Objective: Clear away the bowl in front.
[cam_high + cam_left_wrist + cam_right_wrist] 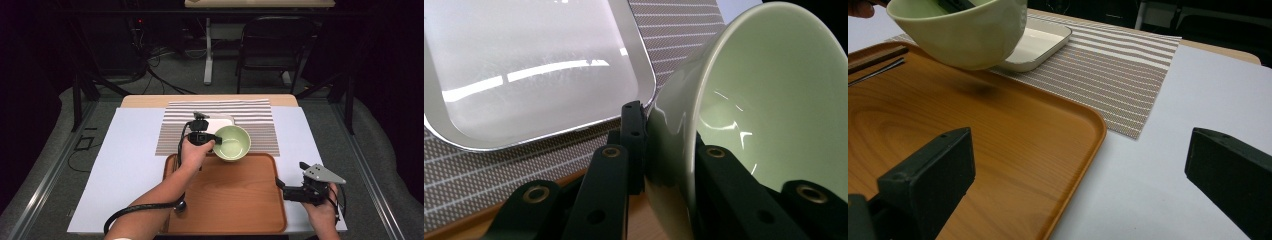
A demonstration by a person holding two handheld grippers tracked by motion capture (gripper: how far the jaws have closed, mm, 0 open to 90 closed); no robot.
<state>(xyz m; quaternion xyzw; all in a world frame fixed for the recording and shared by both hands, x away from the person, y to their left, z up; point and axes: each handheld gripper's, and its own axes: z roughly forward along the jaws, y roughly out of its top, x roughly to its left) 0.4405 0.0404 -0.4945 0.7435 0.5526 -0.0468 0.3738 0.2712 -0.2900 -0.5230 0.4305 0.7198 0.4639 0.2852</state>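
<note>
Wooden tray (235,200) on white sheet (125,165), striped mat (260,125) beyond

We recorded a dim room with black surroundings on both sides. The floor (175,75) was grey, with dark cables (160,75) trailing across it. A black folding chair (272,47) stood beyond the work table (150,100), beside a white table leg (208,50) under a light-topped desk (260,3). Overhead light fell mainly on the work table.
</note>
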